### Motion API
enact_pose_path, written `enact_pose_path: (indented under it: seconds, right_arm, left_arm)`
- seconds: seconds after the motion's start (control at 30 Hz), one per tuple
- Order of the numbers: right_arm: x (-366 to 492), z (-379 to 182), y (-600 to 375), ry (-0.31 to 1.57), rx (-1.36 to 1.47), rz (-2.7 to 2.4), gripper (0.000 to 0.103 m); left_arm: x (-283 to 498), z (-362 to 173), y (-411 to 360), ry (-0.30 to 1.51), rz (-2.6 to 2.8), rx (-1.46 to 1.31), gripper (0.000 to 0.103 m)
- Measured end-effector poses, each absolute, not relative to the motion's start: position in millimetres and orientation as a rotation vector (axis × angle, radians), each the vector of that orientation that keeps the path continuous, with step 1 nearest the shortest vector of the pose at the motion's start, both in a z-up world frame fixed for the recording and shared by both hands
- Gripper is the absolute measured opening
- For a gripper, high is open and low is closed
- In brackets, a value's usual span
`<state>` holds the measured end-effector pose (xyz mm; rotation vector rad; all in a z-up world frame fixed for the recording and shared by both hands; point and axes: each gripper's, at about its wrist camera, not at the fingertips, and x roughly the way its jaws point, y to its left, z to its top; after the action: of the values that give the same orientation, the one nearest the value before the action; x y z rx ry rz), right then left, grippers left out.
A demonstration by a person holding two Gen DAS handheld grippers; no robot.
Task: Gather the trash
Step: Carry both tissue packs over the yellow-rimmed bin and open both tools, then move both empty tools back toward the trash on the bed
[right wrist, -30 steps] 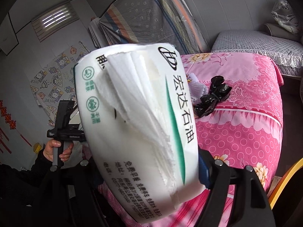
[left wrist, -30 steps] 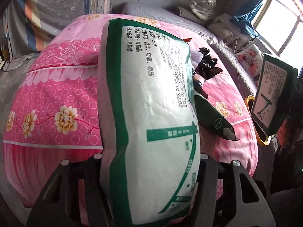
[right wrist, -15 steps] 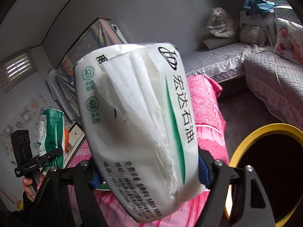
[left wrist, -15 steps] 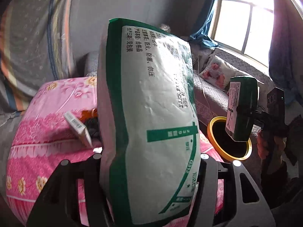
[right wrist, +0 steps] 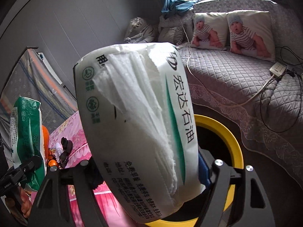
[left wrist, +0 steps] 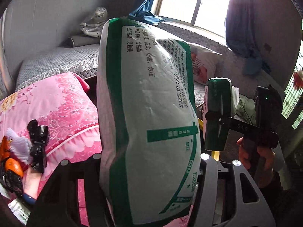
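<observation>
My left gripper (left wrist: 149,162) is shut on a green and white tissue pack (left wrist: 147,117), held upright and filling the left wrist view. My right gripper (right wrist: 151,166) is shut on a second tissue pack (right wrist: 136,124) with white tissue showing at its open side. This second pack sits just above and in front of a yellow-rimmed bin (right wrist: 233,138). In the left wrist view the right gripper (left wrist: 217,121) with its pack (left wrist: 217,111) hangs to the right, over a sliver of the bin's rim (left wrist: 215,154). In the right wrist view the left pack (right wrist: 28,138) is at the far left.
A pink flowered table (left wrist: 53,102) carries crumpled black wrappers (left wrist: 37,141), an orange (left wrist: 13,167) and white fluff (left wrist: 19,145). A grey quilted couch (right wrist: 236,79) with baby-print pillows (right wrist: 250,36) and a power strip (right wrist: 278,70) with cables lies behind the bin.
Both grippers have swung right from the pink table toward the couch and window. The yellow bin has come close under the right gripper's pack. Both packs stay gripped.
</observation>
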<state>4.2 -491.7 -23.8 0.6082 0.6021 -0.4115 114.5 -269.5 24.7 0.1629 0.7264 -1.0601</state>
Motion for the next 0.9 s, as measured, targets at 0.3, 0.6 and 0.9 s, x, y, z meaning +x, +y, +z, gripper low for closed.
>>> enact_pose_path:
  seconds: [0.3,0.6,0.9]
  right_arm:
    - [-9.6,-80.9,-520.5,0.683,0.726,-0.471,0.072]
    - [-14.6,-85.3,-530.6,0.69,0.763,-0.467,0.073]
    - [-36.0,-56.1,-539.7,0.617,0.751,-0.578,0.089]
  left_arm:
    - [111.5,-17.1,-340.3,0.777,-1.071,0.23,0.053]
    - [116.8,-37.6,-374.3,0.853,-1.109,0.209,0.054]
    - [132.0,-14.7,-343.5,0.761,-1.011,0.119,0.091]
